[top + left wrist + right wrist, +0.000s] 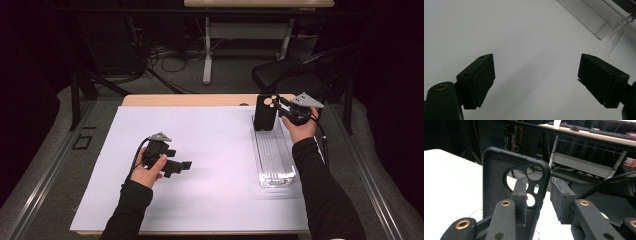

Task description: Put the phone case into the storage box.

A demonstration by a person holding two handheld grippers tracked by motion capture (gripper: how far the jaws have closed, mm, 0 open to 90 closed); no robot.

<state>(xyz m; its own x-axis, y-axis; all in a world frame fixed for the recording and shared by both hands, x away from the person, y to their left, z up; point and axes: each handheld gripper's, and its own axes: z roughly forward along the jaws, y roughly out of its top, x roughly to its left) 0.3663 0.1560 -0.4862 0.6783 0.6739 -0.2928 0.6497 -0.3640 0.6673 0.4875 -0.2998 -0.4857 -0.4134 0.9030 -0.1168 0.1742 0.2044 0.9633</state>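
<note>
A black phone case (pixel 265 112) stands upright at the far end of a clear ribbed plastic rack (pixel 274 160) on the right of the table. In the right gripper view the case (pixel 496 182) shows its inner side and camera cut-outs. My right gripper (pixel 278 106) (pixel 539 185) is open and straddles the case's side edge, with one jaw inside the case and the other outside. A gap shows between the inner pad and the wall. Over the bare white sheet at the left, my left gripper (pixel 179 158) (pixel 536 72) is open and holds nothing.
A white sheet (pixel 215 140) covers the wooden table. The near end of the rack (pixel 596 22) lies off to the upper right of the left gripper. Behind the table are a black chair (pixel 285 75), a desk leg (pixel 207 50) and floor cables.
</note>
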